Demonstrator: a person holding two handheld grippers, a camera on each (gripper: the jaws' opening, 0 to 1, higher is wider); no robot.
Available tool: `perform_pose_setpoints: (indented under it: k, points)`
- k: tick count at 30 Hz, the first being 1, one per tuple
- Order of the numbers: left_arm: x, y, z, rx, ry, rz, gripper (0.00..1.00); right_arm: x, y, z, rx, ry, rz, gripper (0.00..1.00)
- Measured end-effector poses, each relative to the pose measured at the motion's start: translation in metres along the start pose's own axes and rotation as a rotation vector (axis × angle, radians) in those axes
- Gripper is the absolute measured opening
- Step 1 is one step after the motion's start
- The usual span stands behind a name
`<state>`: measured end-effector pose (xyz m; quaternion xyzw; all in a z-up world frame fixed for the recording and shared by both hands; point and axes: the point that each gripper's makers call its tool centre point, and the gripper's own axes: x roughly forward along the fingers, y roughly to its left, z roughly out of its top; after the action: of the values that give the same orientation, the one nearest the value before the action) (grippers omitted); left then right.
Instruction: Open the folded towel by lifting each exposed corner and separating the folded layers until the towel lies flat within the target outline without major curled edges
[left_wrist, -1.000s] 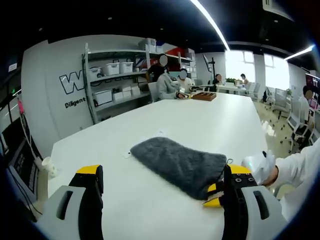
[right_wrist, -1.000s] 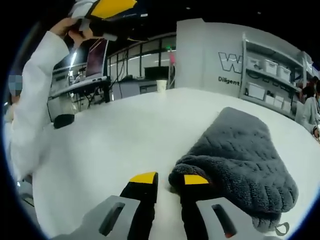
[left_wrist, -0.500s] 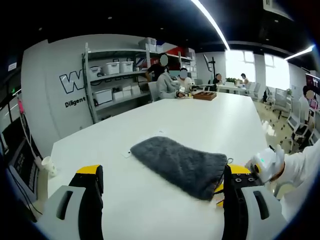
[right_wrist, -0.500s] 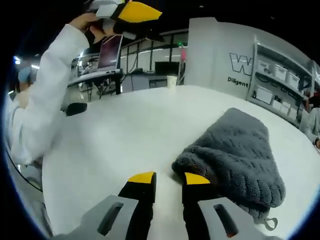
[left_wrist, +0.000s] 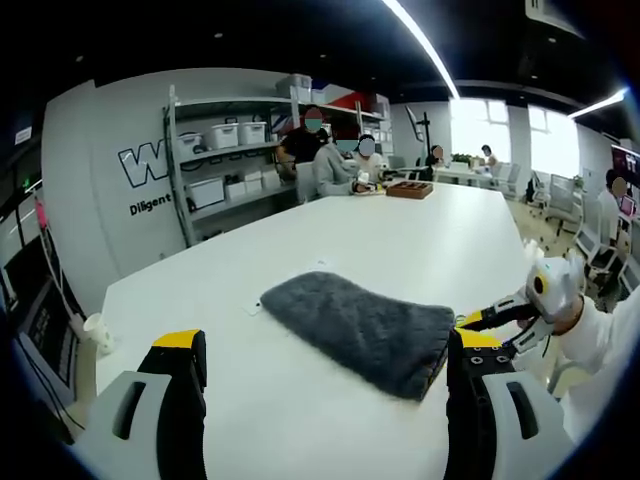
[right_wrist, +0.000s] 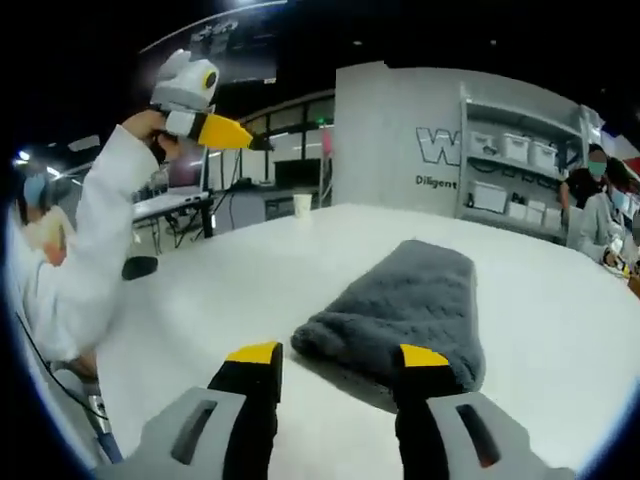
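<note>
Cup: a small white cup (left_wrist: 97, 331) stands at the far left edge of the surface (left_wrist: 420, 230).
Left tool: the left tool (left_wrist: 325, 372) hangs above the surface, jaws wide apart and empty; in the right gripper view it is held high at the left (right_wrist: 205, 100).
Towel: the grey towel (left_wrist: 355, 330) lies folded on the surface, its short near end between the right tool's tips (right_wrist: 400, 305). It is a narrow, thick pad, no layer opened.
Right tool: the right tool (right_wrist: 338, 357) has its jaws spread and holds nothing. In the left gripper view it sits just right of the towel's end (left_wrist: 490, 318).
Change: half a second ago the right tool's jaws were almost together at the towel's near end; now they are apart and drawn back, and the bunched end has settled flat.
Meaning: the towel looks released rather than unfolded, so a corner needs a fresh pinch.
Background: shelves (left_wrist: 235, 160) and seated people stand far behind.
</note>
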<state>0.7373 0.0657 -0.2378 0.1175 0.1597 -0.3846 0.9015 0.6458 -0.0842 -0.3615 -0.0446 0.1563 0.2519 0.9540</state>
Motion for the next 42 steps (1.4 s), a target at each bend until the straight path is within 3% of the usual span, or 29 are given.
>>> perform_pose_setpoints:
  k: [3,10,15,27,42]
  points:
    - [0.0,-0.001,0.0,0.0,0.0,0.0,0.99,-0.006,-0.012,-0.001,0.008,-0.007,-0.041,0.47]
    - [0.0,0.002,0.001,-0.003,0.0,0.001,0.99,-0.025,-0.039,-0.011,0.059,-0.004,-0.152,0.7]
    - [0.0,0.003,0.0,-0.004,0.002,0.001,0.99,-0.038,-0.054,-0.017,0.049,0.004,-0.21,0.76]
    - [0.002,0.0,0.0,0.002,0.007,-0.002,0.99,-0.045,-0.057,-0.025,0.121,0.021,-0.197,0.99]
    - [0.009,-0.003,-0.003,0.016,0.028,-0.013,0.99,-0.045,-0.053,-0.04,0.151,0.063,-0.193,0.99]
